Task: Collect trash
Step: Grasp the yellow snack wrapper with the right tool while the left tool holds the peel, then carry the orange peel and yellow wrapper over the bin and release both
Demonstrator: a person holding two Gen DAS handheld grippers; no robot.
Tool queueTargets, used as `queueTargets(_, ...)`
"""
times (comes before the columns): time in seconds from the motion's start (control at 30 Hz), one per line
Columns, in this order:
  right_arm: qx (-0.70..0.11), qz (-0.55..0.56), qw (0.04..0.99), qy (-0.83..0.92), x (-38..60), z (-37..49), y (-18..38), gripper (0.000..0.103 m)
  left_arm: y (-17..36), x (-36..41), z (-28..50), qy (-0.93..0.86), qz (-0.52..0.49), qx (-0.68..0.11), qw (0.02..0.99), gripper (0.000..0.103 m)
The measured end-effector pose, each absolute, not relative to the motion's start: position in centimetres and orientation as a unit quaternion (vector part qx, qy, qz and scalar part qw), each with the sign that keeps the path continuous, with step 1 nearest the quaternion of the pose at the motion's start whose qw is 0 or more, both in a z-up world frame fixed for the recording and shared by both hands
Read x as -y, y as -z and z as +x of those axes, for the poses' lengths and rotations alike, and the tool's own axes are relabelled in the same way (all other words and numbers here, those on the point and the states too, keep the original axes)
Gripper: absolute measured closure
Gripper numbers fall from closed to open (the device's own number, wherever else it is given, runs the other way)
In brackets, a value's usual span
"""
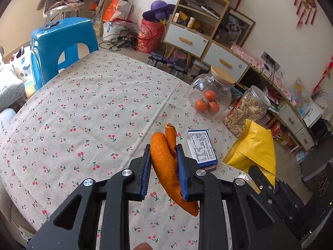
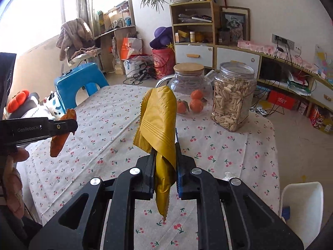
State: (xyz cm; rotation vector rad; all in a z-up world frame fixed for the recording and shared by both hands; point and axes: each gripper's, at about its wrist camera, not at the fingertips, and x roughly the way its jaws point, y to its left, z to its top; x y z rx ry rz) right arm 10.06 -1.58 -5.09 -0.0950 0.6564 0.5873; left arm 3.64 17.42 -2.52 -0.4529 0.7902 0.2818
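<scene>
Peel, a long strip of pebbled orange citrus rind (image 1: pixel 166 162), is pinched between the blue pads of the left gripper (image 1: pixel 163 152), its long axis running along the fingers, clear above the cherry-print tablecloth (image 1: pixel 83 114). A crumpled yellow foil snack wrapper (image 2: pixel 160 129) is clamped upright in the right gripper (image 2: pixel 165 152), just right of the left. Both loads are carried; a white bin (image 2: pixel 301 198) is seen at the near right table edge, nearer the right hand.

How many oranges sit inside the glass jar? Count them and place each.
3, all in the glass jar: one orange up behind, another front left, a third front right. Others may be hidden.
</scene>
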Motion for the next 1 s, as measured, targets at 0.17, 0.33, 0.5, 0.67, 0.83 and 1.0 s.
queueTargets(0.17, -0.305, -0.038, 0.914, -0.264, 4.4, 9.6, 3.9, 0.089, 1.9, -14.1, 4.1, -0.117, -0.2, -0.374, 0.898, 0.079)
queueTargets(0.33, -0.296, -0.029, 0.924, -0.24, 7.2, 9.3, 3.1, 0.089, 1.0, -10.4, 4.2, -0.096, -0.166, -0.367, 0.91, 0.079)
queueTargets(0.5, -0.287, -0.017, 0.933, -0.214, 9.9, 9.1, 2.5, 0.089, 0.3, -7.1, 4.3, -0.07, -0.154, -0.359, 0.918, 0.079)
queueTargets(0.67, -0.282, -0.003, 0.941, -0.188, 12.9, 9.1, 2.0, 0.089, -0.2, -3.5, 4.9, -0.044, -0.14, -0.36, 0.921, 0.079)
queueTargets(0.83, -0.276, 0.012, 0.949, -0.152, 16.3, 9.3, 1.7, 0.088, -0.5, -0.2, 5.6, -0.017, -0.135, -0.364, 0.921, 0.079)
queueTargets(1.0, -0.284, 0.04, 0.953, -0.099, 20.9, 10.1, 2.1, 0.088, -0.7, 3.2, 6.3, 0.013, -0.129, -0.371, 0.92, 0.079)
